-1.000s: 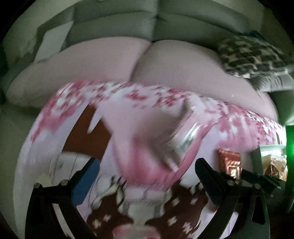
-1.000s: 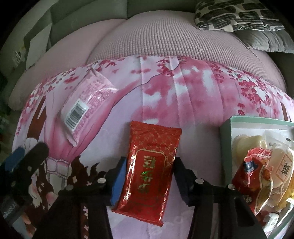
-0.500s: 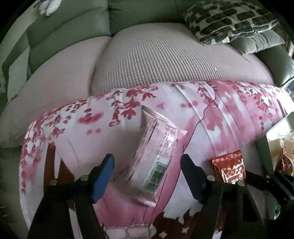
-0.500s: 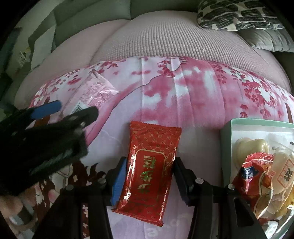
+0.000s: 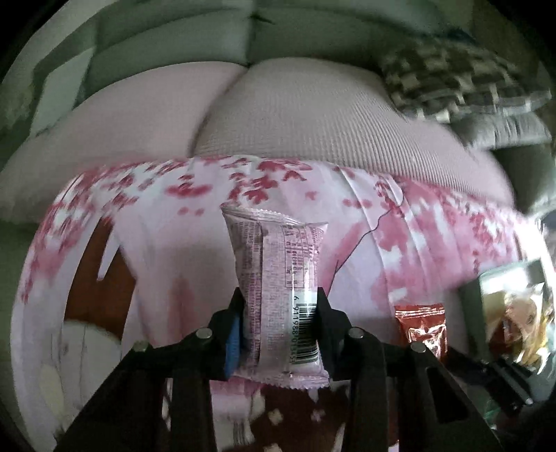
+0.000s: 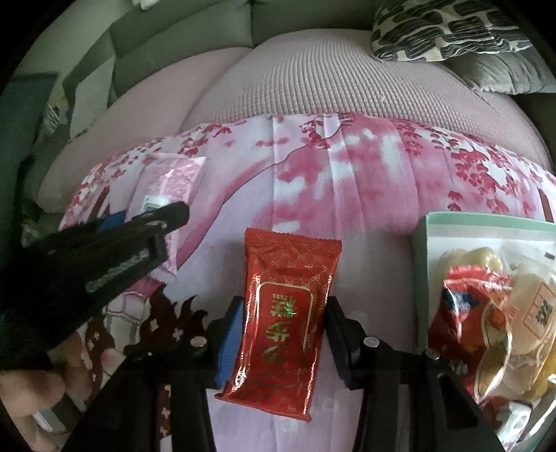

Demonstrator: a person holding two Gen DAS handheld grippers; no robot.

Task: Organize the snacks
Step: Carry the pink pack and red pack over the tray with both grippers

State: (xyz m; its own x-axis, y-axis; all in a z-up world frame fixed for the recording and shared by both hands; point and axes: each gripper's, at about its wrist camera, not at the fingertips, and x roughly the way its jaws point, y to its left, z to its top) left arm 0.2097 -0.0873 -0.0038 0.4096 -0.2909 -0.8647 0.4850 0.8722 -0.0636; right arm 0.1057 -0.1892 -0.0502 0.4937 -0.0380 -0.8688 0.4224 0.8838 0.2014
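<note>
My left gripper (image 5: 278, 309) is shut on a pink snack packet (image 5: 278, 278) with a barcode, which stands lengthwise between the fingers over the pink blossom cloth (image 5: 417, 250). In the right wrist view the same gripper (image 6: 166, 219) and pink packet (image 6: 170, 177) show at the left. My right gripper (image 6: 283, 316) has its fingers on both sides of a red snack packet (image 6: 285, 323) lying flat on the cloth (image 6: 365, 180). The red packet also shows in the left wrist view (image 5: 422, 325).
A mint-green box (image 6: 422, 250) with several wrapped snacks stands at the right; it also shows in the left wrist view (image 5: 472, 299). Behind the cloth are pink sofa cushions (image 6: 330, 76) and a black-and-white patterned pillow (image 6: 448, 27).
My left gripper has closed on the pink packet, which now stands straight between the fingers. The right gripper has stayed around the red packet, its fingers slightly closer.
</note>
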